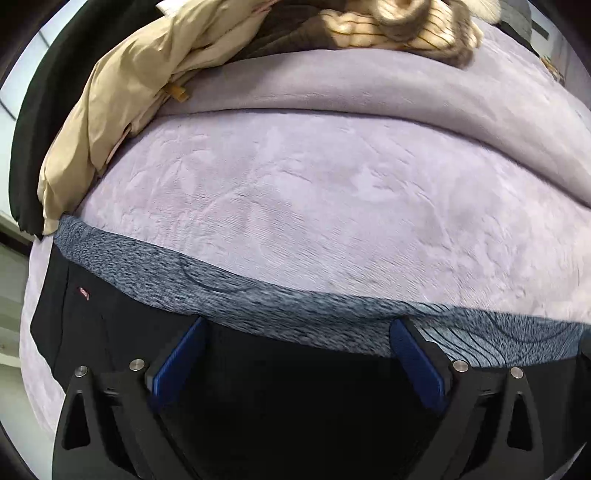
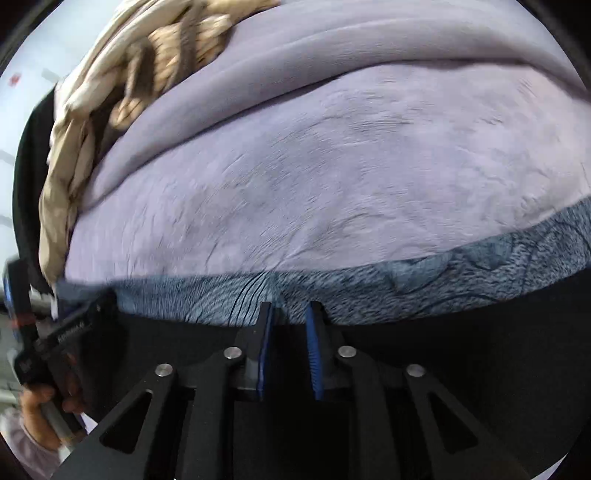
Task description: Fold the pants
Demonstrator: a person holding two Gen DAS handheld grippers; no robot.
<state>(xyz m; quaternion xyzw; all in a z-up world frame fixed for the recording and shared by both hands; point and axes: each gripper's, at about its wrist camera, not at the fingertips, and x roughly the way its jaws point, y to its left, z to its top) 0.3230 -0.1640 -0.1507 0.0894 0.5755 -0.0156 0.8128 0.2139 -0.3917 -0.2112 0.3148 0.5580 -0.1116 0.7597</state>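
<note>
Black pants (image 1: 110, 325) with a grey-blue heathered band (image 1: 166, 273) lie on a lilac blanket (image 1: 295, 203). My left gripper (image 1: 299, 325) stands wide open over the black cloth just below that band, and nothing is between its blue pads. In the right wrist view the band (image 2: 369, 288) runs across above the black cloth (image 2: 443, 332). My right gripper (image 2: 290, 306) has its pads close together at the band's lower edge. Creases in the cloth fan out from its tips, so it looks pinched there. At the left edge of that view is the left gripper (image 2: 55, 332), held by a hand (image 2: 37, 406).
A beige garment (image 1: 110, 110) and a striped tan one (image 1: 406, 29) are heaped at the blanket's far edge, with dark cloth beside them. The same heap (image 2: 74, 166) fills the upper left of the right wrist view. The lilac blanket (image 2: 295, 184) spreads beyond the pants.
</note>
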